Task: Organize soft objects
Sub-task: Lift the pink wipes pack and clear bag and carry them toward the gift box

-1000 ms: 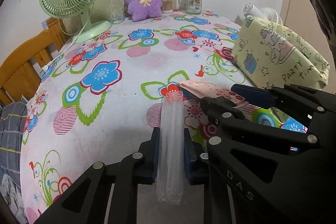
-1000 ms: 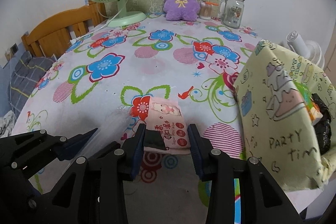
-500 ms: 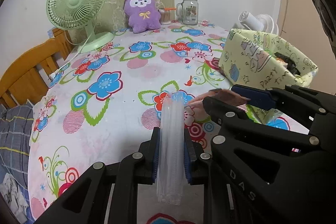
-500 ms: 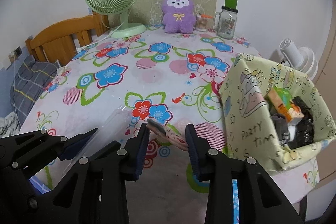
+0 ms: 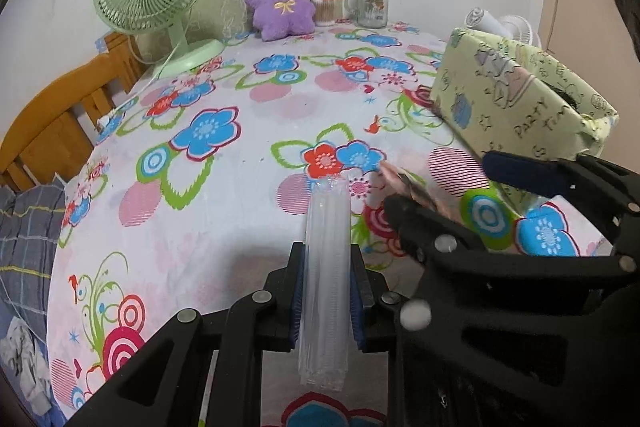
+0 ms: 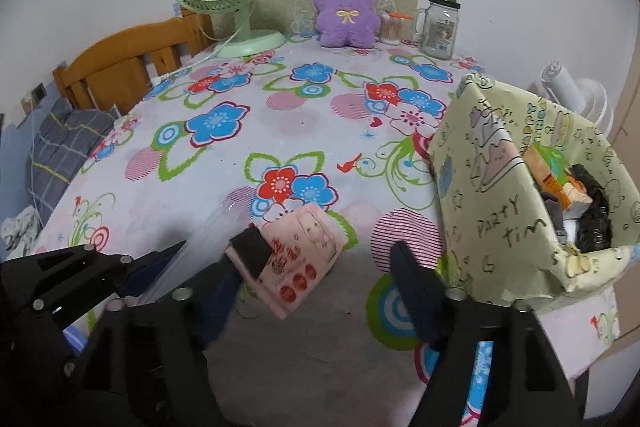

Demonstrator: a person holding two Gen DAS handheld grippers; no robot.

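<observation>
The pink tissue pack (image 6: 294,259), just beside the paper box (image 6: 500,227), is released by the just-opened right claw (image 6: 320,267) and could miss it, while the left claw (image 5: 326,291) pinches clear plastic sleeve (image 5: 326,267).

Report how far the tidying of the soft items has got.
Done: several items already lie inside the party box. In hand: the left gripper clamps a clear plastic pack; the right gripper has just been opening, its pink tissue pack no longer pinched between the pads. Left: both packs are still outside the box.
</observation>
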